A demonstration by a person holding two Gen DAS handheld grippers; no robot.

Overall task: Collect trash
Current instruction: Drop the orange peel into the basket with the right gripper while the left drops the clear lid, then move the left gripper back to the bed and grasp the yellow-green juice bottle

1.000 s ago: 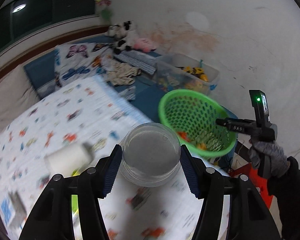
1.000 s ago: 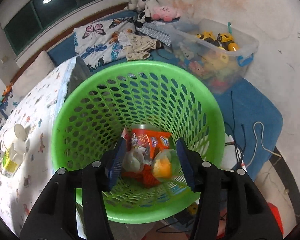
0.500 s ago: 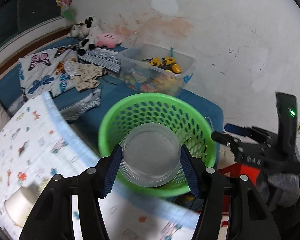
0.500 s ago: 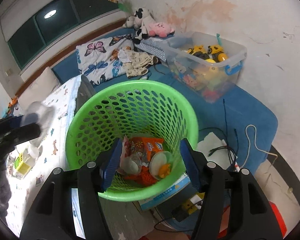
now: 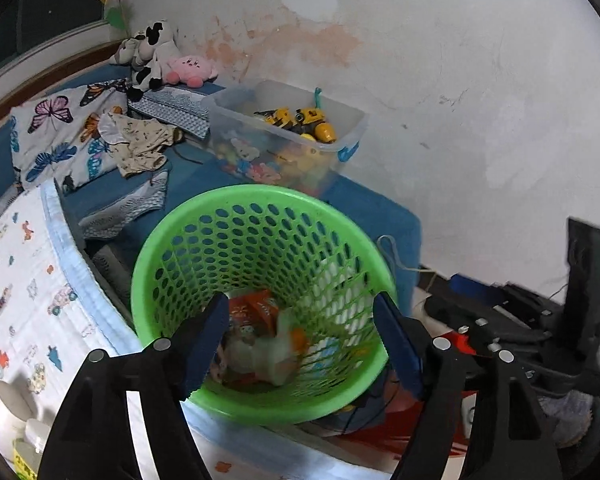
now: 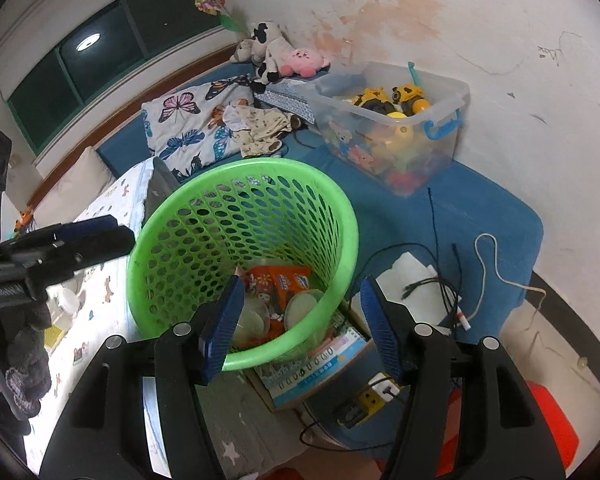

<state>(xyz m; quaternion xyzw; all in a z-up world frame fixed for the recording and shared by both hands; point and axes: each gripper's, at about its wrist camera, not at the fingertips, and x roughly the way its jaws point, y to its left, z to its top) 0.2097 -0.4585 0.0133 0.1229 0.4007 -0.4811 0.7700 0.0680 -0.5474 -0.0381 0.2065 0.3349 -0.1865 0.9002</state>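
A green perforated basket (image 5: 180,248) (image 6: 340,216) stands beside the bed edge. Inside lie an orange snack wrapper (image 5: 256,308) (image 6: 288,278) and clear plastic cups (image 5: 276,360) (image 6: 300,308); the cup in the left wrist view is blurred. My left gripper (image 5: 300,340) is open and empty just above the basket's near rim. My right gripper (image 6: 300,320) is open and empty, over the basket's right side. The right gripper shows at the right of the left wrist view (image 5: 500,320), and the left gripper at the left of the right wrist view (image 6: 68,248).
A patterned white bedspread (image 5: 16,292) lies left of the basket, with small white containers (image 5: 8,404) on it. A clear toy bin (image 5: 292,136) (image 6: 400,120), butterfly pillow (image 6: 188,128) and plush toys (image 6: 284,56) sit behind. Cables, a notebook (image 6: 324,364) and power strip lie on the floor.
My left gripper carried the clear cup over the basket, opened and let it go; the cup now lies inside. My right gripper drew back from the basket.
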